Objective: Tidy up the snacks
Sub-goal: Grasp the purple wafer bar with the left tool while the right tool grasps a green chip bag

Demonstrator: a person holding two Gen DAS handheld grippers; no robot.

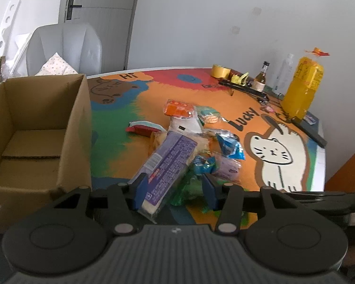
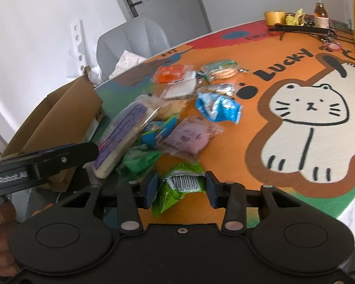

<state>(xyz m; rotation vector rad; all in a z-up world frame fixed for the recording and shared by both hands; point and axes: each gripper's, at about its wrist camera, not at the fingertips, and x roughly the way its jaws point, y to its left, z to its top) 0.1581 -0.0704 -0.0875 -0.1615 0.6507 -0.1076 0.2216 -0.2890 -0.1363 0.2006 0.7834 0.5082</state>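
Note:
In the left wrist view my left gripper (image 1: pixel 175 193) is shut on a long purple cracker packet (image 1: pixel 168 163) that tilts up over the snack pile. A green wrapper (image 1: pixel 187 189) crowds its right pad. The right wrist view shows that packet (image 2: pixel 123 135) raised beside the left gripper's black finger (image 2: pixel 59 158). My right gripper (image 2: pixel 181 189) is shut on a bright green barcoded packet (image 2: pixel 179 187) just above the mat. Loose on the mat lie a blue packet (image 2: pixel 217 106), a pale purple packet (image 2: pixel 187 137), an orange packet (image 2: pixel 170 73) and a cookie packet (image 2: pixel 221 69).
An open cardboard box (image 1: pixel 78 118) stands at the table's left edge with nothing inside. At the back right are a tall yellow bag (image 1: pixel 303 87), a small bottle (image 1: pixel 261 78) and a tape roll (image 1: pixel 221 71). A grey chair (image 1: pixel 64 47) stands behind the box.

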